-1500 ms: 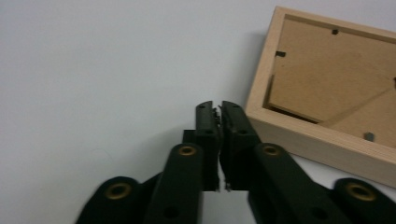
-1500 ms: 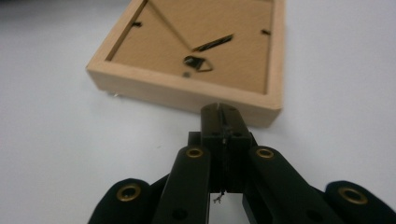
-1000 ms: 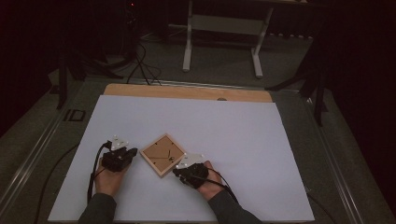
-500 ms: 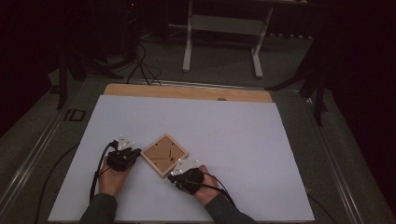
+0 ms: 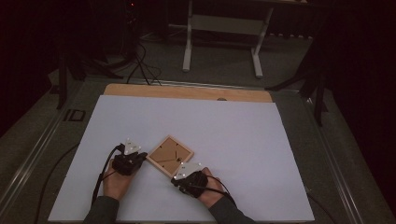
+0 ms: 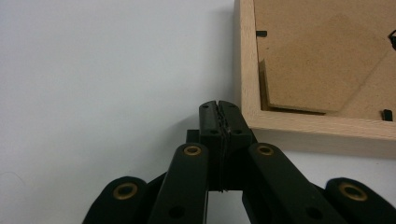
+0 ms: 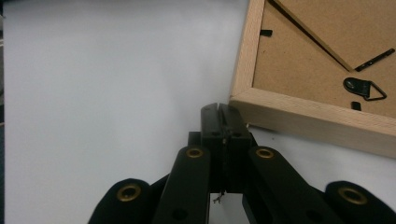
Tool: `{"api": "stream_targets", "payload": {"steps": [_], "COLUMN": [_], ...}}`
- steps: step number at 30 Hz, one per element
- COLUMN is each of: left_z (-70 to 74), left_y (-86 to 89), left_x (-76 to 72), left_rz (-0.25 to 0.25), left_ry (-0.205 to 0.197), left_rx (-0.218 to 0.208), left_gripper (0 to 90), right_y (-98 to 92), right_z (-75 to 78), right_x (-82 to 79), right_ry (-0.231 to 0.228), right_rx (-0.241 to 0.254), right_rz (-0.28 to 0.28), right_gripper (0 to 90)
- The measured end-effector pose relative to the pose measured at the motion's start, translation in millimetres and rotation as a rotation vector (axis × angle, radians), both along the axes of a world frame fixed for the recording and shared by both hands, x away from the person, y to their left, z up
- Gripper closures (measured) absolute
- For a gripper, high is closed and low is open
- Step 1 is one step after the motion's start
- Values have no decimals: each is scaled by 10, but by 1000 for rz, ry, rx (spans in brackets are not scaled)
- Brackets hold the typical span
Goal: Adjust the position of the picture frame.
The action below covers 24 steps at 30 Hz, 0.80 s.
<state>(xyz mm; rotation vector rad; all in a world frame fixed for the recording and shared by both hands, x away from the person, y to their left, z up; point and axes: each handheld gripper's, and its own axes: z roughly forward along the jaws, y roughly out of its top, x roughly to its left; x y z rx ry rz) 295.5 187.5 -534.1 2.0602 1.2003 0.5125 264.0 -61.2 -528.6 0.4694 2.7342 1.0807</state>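
Note:
A small wooden picture frame [image 5: 170,155] lies face down on the white sheet, turned like a diamond, its brown backing board up. My left gripper [image 5: 140,156] sits at the frame's left corner, jaws shut with nothing between them. In the left gripper view the closed tips [image 6: 218,112] rest against the frame's pale wood edge [image 6: 322,126]. My right gripper [image 5: 177,176] is at the frame's near corner, also shut and empty. Its tips [image 7: 220,115] touch the frame's corner [image 7: 243,100] in the right gripper view, where a metal hanger [image 7: 362,88] shows on the backing.
The white sheet [image 5: 243,140] covers most of a wooden table [image 5: 187,92]. A white stand [image 5: 224,28] and black cables [image 5: 140,60] are on the dark floor beyond the far edge. A cable [image 5: 100,175] trails from my left gripper.
Both grippers have shifted slightly around the frame; the right one moved left toward the frame's near corner. The frame looks about where it was.

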Motion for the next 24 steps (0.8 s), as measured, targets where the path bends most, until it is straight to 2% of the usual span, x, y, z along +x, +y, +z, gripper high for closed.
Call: {"api": "stream_targets", "payload": {"steps": [13, 17, 19, 24], "left_z": [-1, -6, -7, -14], "left_y": [-65, -109, -160, -224], "left_x": [-7, -13, -28, -36], "left_rz": [-7, -40, -57, -70], "left_ry": [-3, 7, -1, 1], "left_rx": [3, -21, -15, -20], "left_gripper": [892, 882, 880, 877], "right_y": [-144, -182, -205, -264], "right_z": [3, 16, 28, 35], "right_x": [118, 152, 181, 219], "right_ry": [11, 13, 15, 18], "right_rx": [4, 12, 26, 22], "right_rz": [-30, -45, -58, -86], "right_gripper": [898, 898, 898, 898]}}
